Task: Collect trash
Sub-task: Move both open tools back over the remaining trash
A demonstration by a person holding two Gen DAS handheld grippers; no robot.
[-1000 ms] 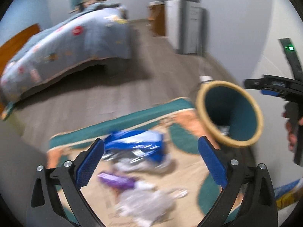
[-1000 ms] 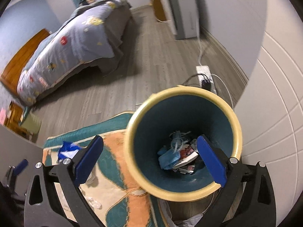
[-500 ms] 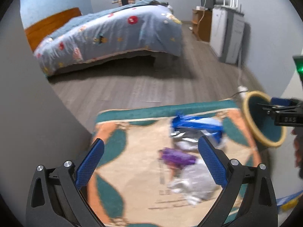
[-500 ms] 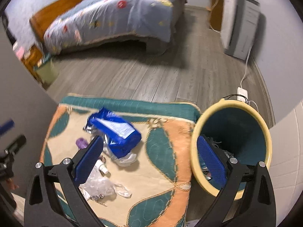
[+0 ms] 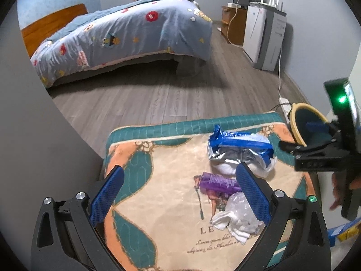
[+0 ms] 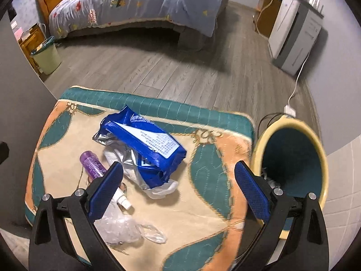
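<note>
A bedroom rug (image 6: pixel 209 164) carries the trash. Both grippers, wide and empty, have swung from the bin (image 6: pixel 293 158) back over it; the blue packet (image 6: pixel 144 144) lies just ahead of the right gripper (image 6: pixel 178 192), probably next, while the left gripper (image 5: pixel 180 194) hovers by the purple bottle (image 5: pixel 216 181).

This is a bedroom in a home. A bed (image 5: pixel 126 38) with a wooden headboard (image 5: pixel 52 26) and a cartoon-patterned blue quilt (image 6: pixel 140 2) stands on grey plank floor (image 5: pixel 144 99). A patterned rug (image 6: pixel 203 158) lies on that floor, a wooden nightstand (image 6: pixel 30 39) sits by the bed, and a white appliance (image 5: pixel 264 43) stands against the wall.
</note>
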